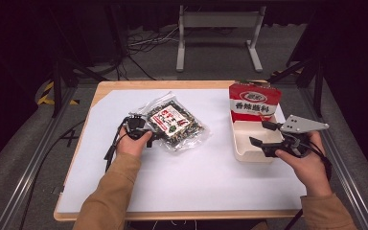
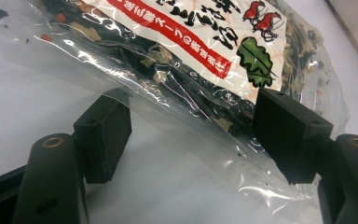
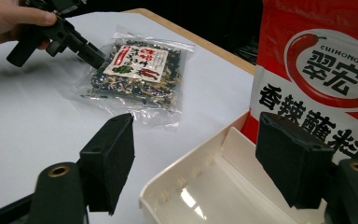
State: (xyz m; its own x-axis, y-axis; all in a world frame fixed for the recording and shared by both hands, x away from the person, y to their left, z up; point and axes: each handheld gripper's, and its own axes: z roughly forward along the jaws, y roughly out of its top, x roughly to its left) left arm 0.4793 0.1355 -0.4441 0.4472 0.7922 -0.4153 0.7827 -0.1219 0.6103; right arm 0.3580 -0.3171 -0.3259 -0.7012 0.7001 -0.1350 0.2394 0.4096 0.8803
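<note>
A clear bag of dark dried flakes with a red and white label [image 1: 175, 122] lies flat on the white table cover. My left gripper [image 1: 154, 134] is at the bag's near left corner. In the left gripper view the bag [image 2: 191, 56] has its clear edge lying between the jaws, and the left gripper [image 2: 196, 135] is open. A red and white sauce pouch [image 1: 254, 100] stands upright at the far end of a white tray [image 1: 251, 154]. My right gripper [image 1: 261, 133] hovers open over the tray's left rim, with the tray [image 3: 214, 191] and the pouch [image 3: 326, 70] just ahead.
The white cover [image 1: 187, 177] spreads over a wooden table, with open room in front and at the left. Past the far edge stand a white metal frame [image 1: 218, 28] and floor cables. Black rails run along both sides.
</note>
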